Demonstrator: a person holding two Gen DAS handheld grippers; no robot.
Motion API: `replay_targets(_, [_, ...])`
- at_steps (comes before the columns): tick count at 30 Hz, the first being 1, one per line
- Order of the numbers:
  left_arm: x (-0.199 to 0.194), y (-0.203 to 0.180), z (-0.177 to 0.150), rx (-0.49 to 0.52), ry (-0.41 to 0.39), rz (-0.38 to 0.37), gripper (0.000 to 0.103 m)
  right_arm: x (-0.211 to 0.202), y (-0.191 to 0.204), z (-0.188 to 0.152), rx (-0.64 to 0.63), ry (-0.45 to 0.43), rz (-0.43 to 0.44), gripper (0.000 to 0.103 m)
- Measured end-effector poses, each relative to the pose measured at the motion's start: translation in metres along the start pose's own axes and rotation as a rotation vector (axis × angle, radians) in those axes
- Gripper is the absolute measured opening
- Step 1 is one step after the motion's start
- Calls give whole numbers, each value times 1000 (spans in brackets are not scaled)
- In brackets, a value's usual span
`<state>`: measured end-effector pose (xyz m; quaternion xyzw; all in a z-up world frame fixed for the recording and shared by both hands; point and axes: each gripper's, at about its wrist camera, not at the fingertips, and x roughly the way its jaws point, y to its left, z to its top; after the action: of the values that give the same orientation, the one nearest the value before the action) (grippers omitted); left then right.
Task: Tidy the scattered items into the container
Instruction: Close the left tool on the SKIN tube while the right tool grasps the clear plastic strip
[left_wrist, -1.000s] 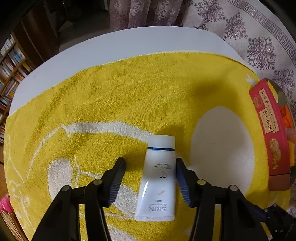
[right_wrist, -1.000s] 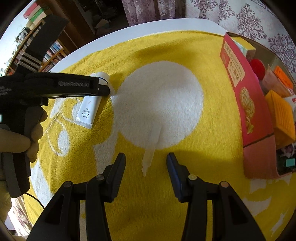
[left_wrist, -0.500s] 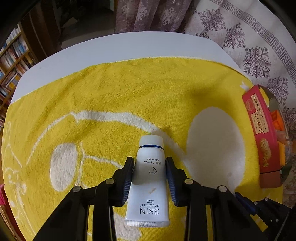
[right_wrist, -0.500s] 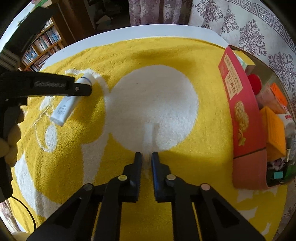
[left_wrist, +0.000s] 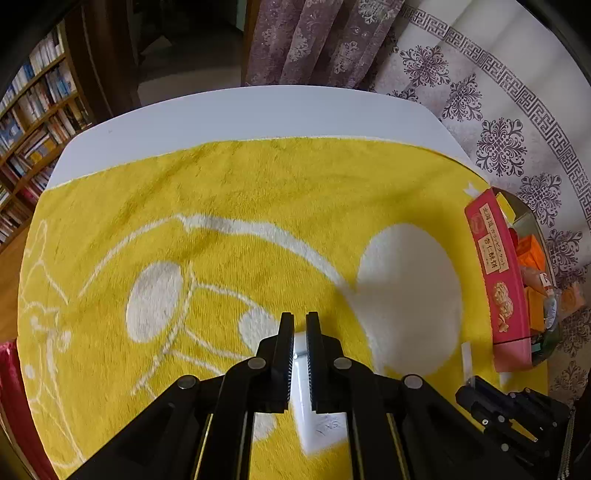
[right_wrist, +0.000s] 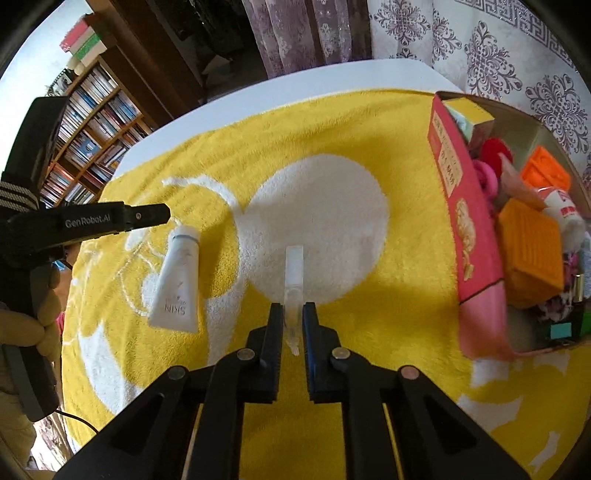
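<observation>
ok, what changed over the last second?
Both went from open to shut: the left gripper on the white tube near its cap, the right gripper on the clear slim stick. Both items look lifted slightly off the yellow towel. The red box and its contents are unchanged.

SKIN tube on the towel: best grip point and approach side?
Probably the shoulder just below the cap, coming from above with one jaw on each long side. The SKIN tube lies flat on the towel, so only its top and sides are free. It widens and flattens toward the crimped end, where a soft wedge would likely squeeze out; the shoulder looks rounder and stiffer.
</observation>
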<state>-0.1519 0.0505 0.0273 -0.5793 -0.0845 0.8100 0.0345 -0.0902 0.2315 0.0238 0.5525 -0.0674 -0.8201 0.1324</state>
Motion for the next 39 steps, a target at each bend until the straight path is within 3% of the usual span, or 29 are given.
replay_targets(5, [3,-1,-10,-53,21,13,9,-6,-5,-3,-7,-10,13,11])
replay_targets(7, [5,1,-16,-90,40,22,17,-11,-9,-5,-5,-11,20,11])
replay_targets(8, [7,3,-20,-112,48,28,35,-13,-11,-7,-4,-11,25,11])
replay_targets(9, [7,3,-23,-127,51,34,59,-13,-11,-7,-4,-12,29,11])
replay_targets(10, [8,4,-26,-150,44,40,67,-13,-12,-8,-4,-11,32,11])
replay_targets(11, [8,4,-27,-160,36,44,69,-13,-12,-8,-6,-10,36,11])
replay_targets(22, [40,-14,-23,-121,69,110,69,-20,-20,-20,-14,-5,28,11])
replay_targets(26, [50,-19,-24,-68,44,175,56,-24,-23,-22,-21,-11,16,11])
replay_targets(28, [47,-21,-23,-71,37,150,35,-26,-24,-24,-31,-17,9,11])
replay_targets(29, [46,-22,-22,-76,42,138,33,-28,-24,-24,-32,-18,8,11])
replay_targets(39, [10,-52,-26,-65,1,69,33,-54,-38,-12,-36,-78,28,11])
